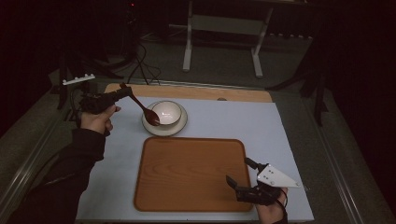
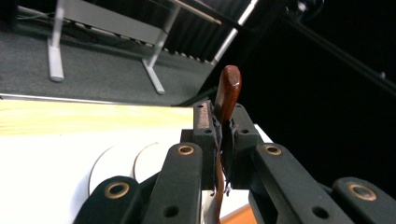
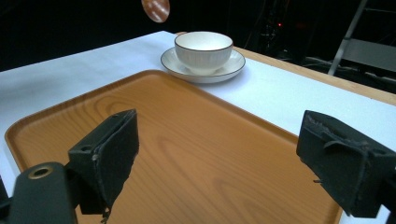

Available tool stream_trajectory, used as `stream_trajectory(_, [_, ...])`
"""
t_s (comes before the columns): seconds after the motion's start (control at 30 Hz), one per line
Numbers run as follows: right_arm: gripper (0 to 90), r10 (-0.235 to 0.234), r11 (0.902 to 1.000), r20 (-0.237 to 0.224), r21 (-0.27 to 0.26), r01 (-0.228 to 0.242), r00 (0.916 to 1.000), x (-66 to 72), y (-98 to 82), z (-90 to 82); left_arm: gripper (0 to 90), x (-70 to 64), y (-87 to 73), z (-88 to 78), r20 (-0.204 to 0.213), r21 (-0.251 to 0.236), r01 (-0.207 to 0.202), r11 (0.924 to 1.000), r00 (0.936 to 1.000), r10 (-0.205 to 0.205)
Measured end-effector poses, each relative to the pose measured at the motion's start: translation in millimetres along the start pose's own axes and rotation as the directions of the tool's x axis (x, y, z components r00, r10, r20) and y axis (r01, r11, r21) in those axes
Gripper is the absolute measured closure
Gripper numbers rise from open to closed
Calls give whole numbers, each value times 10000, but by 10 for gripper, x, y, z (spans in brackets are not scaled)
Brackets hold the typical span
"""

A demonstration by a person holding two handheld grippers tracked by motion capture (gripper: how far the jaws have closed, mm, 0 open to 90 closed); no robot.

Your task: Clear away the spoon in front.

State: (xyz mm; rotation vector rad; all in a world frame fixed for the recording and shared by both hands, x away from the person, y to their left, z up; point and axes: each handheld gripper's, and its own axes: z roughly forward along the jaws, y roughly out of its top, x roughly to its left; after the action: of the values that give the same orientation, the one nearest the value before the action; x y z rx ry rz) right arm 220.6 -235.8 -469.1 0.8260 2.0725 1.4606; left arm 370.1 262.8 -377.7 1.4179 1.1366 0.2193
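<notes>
A dark wooden spoon (image 1: 142, 108) hangs in the air, its head over the near left rim of a white bowl (image 1: 166, 112) on a white saucer (image 1: 182, 126). My left gripper (image 1: 125, 92) is shut on the spoon's handle (image 2: 227, 93), whose end sticks up past the jaws. A wooden tray (image 1: 191, 172) lies in front of the bowl. My right gripper (image 1: 238, 172) is open above the tray's near right corner, nothing between its jaws. In the right gripper view the bowl (image 3: 203, 49), saucer (image 3: 233, 65) and spoon head (image 3: 155, 9) sit beyond the tray (image 3: 187, 149).
A pale sheet (image 1: 233, 121) covers the wooden table (image 1: 187, 91). Beyond the table stand a white metal frame (image 1: 222, 28) and cables on the floor (image 1: 144, 65). The room around is dark.
</notes>
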Motion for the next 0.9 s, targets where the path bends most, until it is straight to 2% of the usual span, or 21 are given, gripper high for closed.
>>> stream_trajectory(0.03, [129,20,10000,-10,12,-20,10000,1,0,1,846,-21,-6,-11,60,120,-146,9998,9999,145])
stream_trajectory(0.1, [129,18,10000,-14,9,-18,10000,3,1,1,846,-51,-20,-19,471,491,-304,9983,9985,281])
stream_trajectory(0.13, [129,18,10000,-14,9,-18,10000,3,1,1,845,-51,-20,-19,471,491,-304,9983,9985,281])
stream_trajectory(0.17, [129,6,10000,-14,1,-6,10000,3,1,0,845,-77,-37,-32,582,506,-511,9974,9971,482])
stream_trajectory(0.2, [129,11,10000,-20,0,-11,10000,3,1,1,845,-117,-65,-36,795,732,-714,9948,9947,655])
stream_trajectory(0.37, [129,47,10000,-28,34,-47,10000,4,-1,3,845,-175,-128,-37,1189,1151,-816,9900,9906,678])
stream_trajectory(0.47, [129,29,10000,-40,24,-29,10000,0,0,5,845,-203,-184,-50,1641,1508,-1149,9819,9824,897])
stream_trajectory(0.5, [129,55,10000,-47,27,-55,10000,0,0,6,845,-203,-184,-50,1641,1508,-1149,9819,9824,897])
stream_trajectory(0.6, [129,48,10000,-48,34,-47,10000,-1,-1,6,845,-188,-280,-58,1985,1916,-1330,9724,9756,943])
stream_trajectory(0.63, [129,48,10000,-48,34,-47,10000,-1,-1,6,845,-188,-280,-58,1985,1916,-1330,9724,9756,943])
stream_trajectory(0.67, [130,77,10000,-70,46,-77,9999,-2,-2,9,845,-188,-329,-55,2098,2094,-1432,9673,9728,986])
stream_trajectory(0.7, [130,77,10000,-70,46,-77,9999,-2,-2,9,845,-188,-329,-55,2098,2094,-1432,9673,9728,986])
stream_trajectory(0.73, [130,95,9999,-98,71,-95,9999,-6,-5,17,845,-199,-369,-40,2275,2327,-1573,9598,9683,1035])
stream_trajectory(0.83, [130,129,9999,-124,94,-128,9998,-5,-6,22,845,-237,-425,-9,2574,2691,-1837,9454,9597,1133])
stream_trajectory(0.87, [131,124,9999,-125,86,-123,9998,-5,-6,21,845,-237,-425,-9,2574,2691,-1837,9454,9597,1133])
stream_trajectory(0.9, [130,105,9999,-121,76,-105,9999,-6,-5,20,845,-267,-463,14,2780,2981,-2060,9321,9529,1217])
